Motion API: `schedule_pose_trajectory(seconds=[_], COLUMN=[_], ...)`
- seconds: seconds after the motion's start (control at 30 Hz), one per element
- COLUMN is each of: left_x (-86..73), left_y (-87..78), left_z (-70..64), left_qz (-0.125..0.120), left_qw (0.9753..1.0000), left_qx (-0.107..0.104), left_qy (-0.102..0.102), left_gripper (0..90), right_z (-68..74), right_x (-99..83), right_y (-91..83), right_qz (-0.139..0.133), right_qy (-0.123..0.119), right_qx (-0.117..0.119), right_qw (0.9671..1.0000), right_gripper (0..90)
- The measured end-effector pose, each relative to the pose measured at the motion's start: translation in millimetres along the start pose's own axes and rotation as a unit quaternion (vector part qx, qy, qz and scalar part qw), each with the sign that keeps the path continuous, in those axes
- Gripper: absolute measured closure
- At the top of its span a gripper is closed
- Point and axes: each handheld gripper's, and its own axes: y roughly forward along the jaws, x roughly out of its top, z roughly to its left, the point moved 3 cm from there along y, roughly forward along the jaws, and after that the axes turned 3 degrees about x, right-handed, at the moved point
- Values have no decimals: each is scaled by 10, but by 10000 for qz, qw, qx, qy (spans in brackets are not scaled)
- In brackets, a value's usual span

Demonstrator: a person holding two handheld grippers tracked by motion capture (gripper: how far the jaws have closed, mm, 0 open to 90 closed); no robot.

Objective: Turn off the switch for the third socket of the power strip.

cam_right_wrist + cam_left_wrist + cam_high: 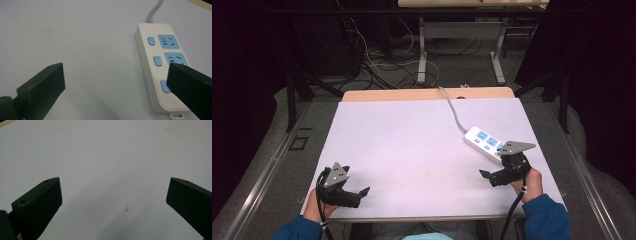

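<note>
Near edge: both hands rest at the tabletop's near edge, each holding a gripper low over the white surface.
Left gripper [113,202]: jaws spread wide, nothing between them; it sits at the near left corner of the tabletop [412,145], over bare white surface with a small brown speck.
Right gripper [115,87]: jaws spread wide and empty, close to the right edge, with one jaw in front of the near end of the power strip [160,62].
Power strip location: it lies flat near the right edge of the tabletop, angled, just beside the right gripper; its grey cord [452,107] runs to the far edge.
Power strip looks: a long white body with rounded corners, light blue socket faces, a small blue switch beside each, and a mounting tab at the near end.
Risk, slipping: the casing looks smooth and hard, so a grip across its rounded sides could probably slide off.
Risk, switches: a jaw closing on the top face may press a blue switch.
Risk, cord: the cord could likely drag or resist if the strip is pulled toward the near edge.
</note>
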Motion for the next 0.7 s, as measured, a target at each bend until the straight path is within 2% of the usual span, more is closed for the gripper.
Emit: schedule_pose_trajectory(seconds=[0.33, 0.4, 0.47, 0.7], left_x=[-2, -5, 2, -2], left_y=[-1, 7, 1, 6], left_z=[-1, -1, 11, 3], left_qz=[-13, -76, -71, 17], left_qw=[10000, 10000, 9999, 10000], left_qx=[4, 46, 52, -6], left_qy=[28, -1, 55, 22], left_gripper=[1, 1, 1, 0], right_z=[-178, -248, -294, -419], right_x=[92, 102, 100, 93], right_y=[-16, -35, -41, -58], right_qz=[-62, -100, -108, -114], right_qy=[-3, 61, 114, 262], right_qx=[-243, -291, -325, -405], right_qw=[9997, 9995, 9993, 9988], right_gripper=[10, 9, 9, 7])
